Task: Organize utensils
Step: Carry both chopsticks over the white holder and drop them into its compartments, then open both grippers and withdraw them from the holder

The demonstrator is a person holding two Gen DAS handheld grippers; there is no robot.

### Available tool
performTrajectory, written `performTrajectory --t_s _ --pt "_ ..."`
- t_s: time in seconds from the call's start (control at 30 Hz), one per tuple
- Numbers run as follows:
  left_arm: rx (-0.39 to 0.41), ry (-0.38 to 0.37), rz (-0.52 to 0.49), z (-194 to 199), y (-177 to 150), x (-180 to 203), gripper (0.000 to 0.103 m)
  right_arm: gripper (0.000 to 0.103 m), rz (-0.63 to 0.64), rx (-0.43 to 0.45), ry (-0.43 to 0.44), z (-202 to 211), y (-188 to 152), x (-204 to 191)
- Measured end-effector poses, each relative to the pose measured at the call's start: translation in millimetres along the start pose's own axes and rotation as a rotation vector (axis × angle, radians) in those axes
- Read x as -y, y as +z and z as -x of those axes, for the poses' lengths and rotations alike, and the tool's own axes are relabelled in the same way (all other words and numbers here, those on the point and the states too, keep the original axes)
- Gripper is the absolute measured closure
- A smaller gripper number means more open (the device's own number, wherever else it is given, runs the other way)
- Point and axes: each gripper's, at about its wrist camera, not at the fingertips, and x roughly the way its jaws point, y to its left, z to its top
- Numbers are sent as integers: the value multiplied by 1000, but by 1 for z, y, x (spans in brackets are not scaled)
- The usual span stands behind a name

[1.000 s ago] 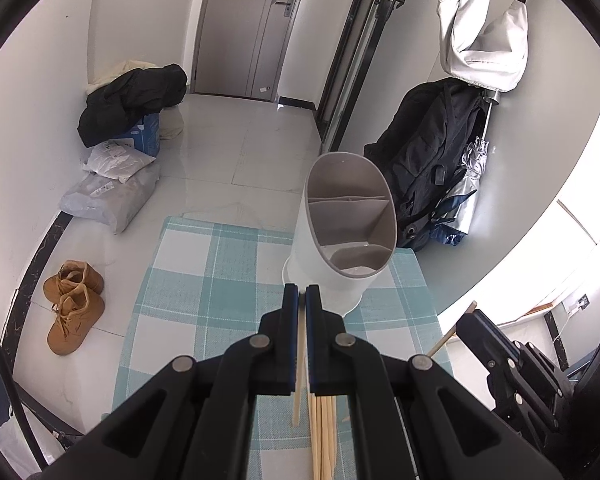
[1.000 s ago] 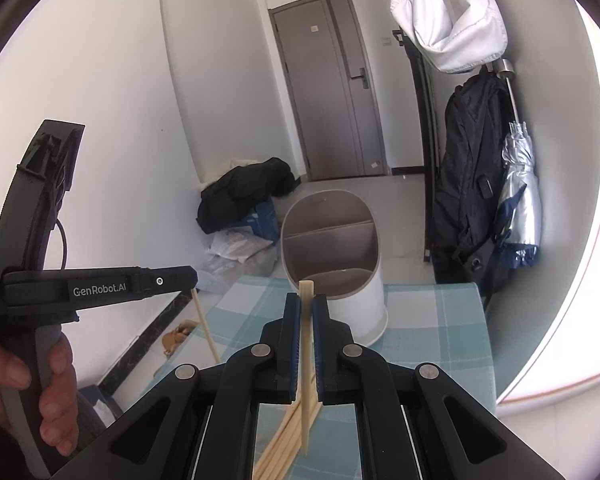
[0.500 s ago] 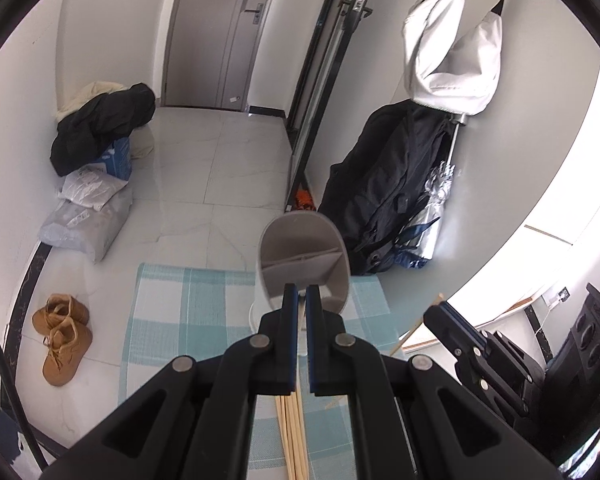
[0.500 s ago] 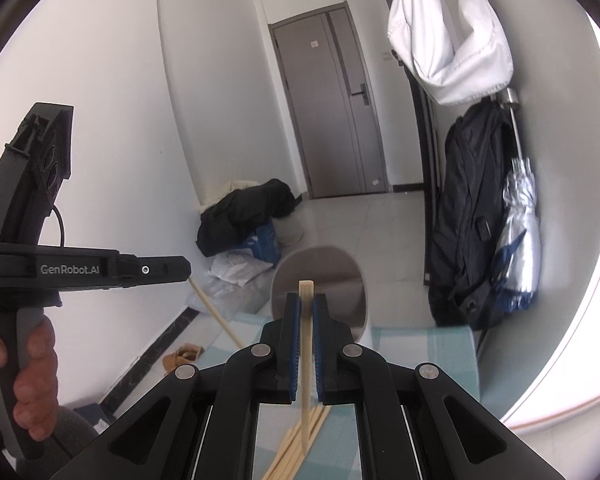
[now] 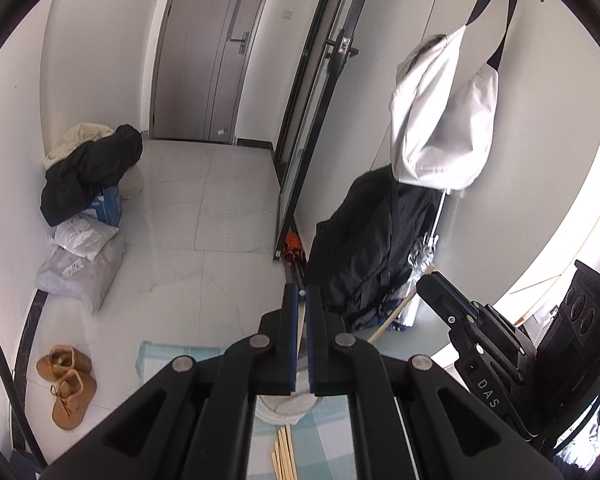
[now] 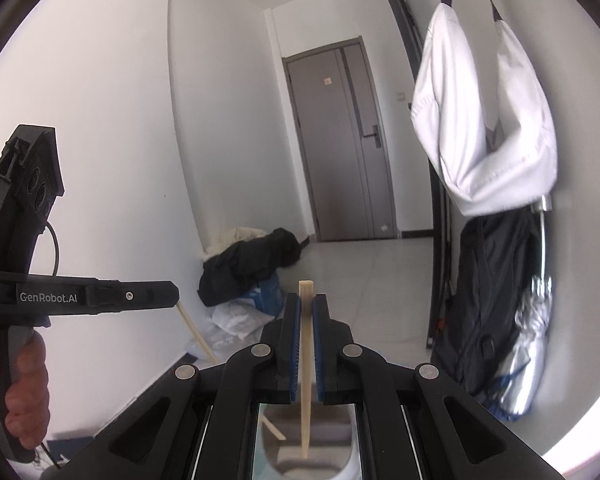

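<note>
Left gripper (image 5: 301,300): we see it clamped on one chopstick (image 6: 196,334), mostly hidden in its own view, slanting toward 5 o'clock.

Right gripper (image 6: 307,304): closed on a second chopstick (image 6: 305,364), long axis 12 to 6, lower end over the white utensil holder (image 6: 350,466), which is cut off below.

Loose chopsticks (image 5: 284,456) lie on the checked tablecloth (image 5: 156,360).

Tiled floor, grey door (image 6: 340,140).

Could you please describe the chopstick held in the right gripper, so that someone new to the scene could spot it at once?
Start at the white utensil holder at the bottom of the right wrist view. Directly above it, the right gripper is shut on a pale chopstick that stands almost upright, square end up and tip down over the holder. Unlike the slanted chopstick in the left gripper, it is vertical.
</note>
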Motion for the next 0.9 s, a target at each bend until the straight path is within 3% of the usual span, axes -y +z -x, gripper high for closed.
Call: performTrajectory --t_s 0.27,0.53,0.63,0.73,0.8,0.87,0.9 --pt "47 24 2 -26 17 -7 103 98 25 12 -17 -54 10 9" --pt "-5 29 14 -65 8 -24 103 98 47 -48 27 -95 -15 21" --pt "-25 34 53 -75 5 -35 103 97 64 -104 85 -102 -27 19" --pt "-62 48 92 -83 4 -46 84 90 74 -124 125 -101 -35 17" --pt "-46 44 117 -80 2 -52 51 73 67 -134 137 -97 -40 17" --pt "-7 75 131 -70 1 -55 37 71 64 -130 116 -90 -44 19" --pt "20 85 134 -63 0 -56 36 70 51 -127 112 -84 -44 21"
